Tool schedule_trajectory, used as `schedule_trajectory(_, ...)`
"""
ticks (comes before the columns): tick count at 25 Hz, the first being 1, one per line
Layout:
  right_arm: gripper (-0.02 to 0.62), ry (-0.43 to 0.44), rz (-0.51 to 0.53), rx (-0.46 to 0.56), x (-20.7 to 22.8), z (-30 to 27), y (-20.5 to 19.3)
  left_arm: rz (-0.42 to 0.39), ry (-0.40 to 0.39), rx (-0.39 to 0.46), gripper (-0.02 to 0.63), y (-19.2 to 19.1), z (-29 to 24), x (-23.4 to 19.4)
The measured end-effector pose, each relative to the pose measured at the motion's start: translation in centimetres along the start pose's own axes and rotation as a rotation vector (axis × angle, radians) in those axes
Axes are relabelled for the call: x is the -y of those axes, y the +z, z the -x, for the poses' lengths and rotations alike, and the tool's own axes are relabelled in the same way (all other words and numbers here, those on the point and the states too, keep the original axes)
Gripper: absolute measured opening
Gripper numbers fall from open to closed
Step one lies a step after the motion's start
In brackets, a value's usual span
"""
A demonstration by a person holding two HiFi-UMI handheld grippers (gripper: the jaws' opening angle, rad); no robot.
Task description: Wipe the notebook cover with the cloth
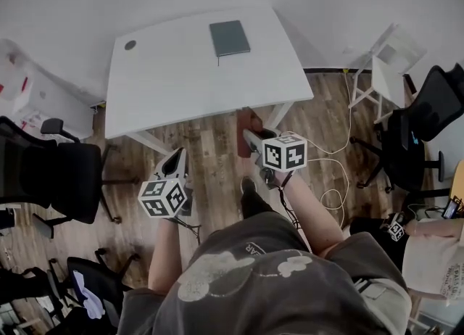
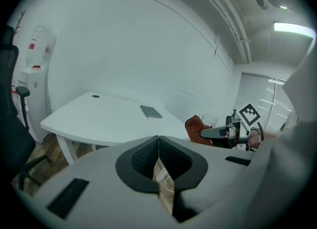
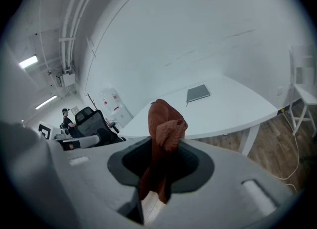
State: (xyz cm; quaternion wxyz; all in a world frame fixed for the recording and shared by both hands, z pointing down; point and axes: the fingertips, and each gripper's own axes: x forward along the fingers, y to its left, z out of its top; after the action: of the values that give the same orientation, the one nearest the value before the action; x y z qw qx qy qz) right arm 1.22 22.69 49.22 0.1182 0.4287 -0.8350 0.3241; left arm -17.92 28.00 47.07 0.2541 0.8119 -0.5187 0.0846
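**Status: cloth gripped, wiping not started**

I have the cloth (image 3: 164,124) pinched in the right tongs (image 3: 161,151). The left tongs (image 2: 158,143) are pressed together on nothing. The notebook (image 1: 229,38) lies flat near the far edge of the worktop (image 1: 174,87), well apart from both tongs. My judgement: 1 step is complete (cloth in grip). Approach, contact with the cover and wiping are not yet done.
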Motion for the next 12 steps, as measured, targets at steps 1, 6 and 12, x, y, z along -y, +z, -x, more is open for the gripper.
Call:
schedule_trajectory(1,0.106,0.003,-0.001,-0.003,0.7,-0.4,0.6,0.004,0.004,0.001,0.002,0.4,-0.8,0.0)
schedule_trajectory(6,0.106,0.026,0.006,-0.016,3.6,-2.7,3.8,0.024,0.022,-0.007,0.002,1.9,-4.6,-0.2)
schedule_trajectory(12,0.106,0.037,0.015,-0.037,7.6,-4.6,6.5,0.016,0.042,-0.02,0.002,3.2,-9.1,-0.1)
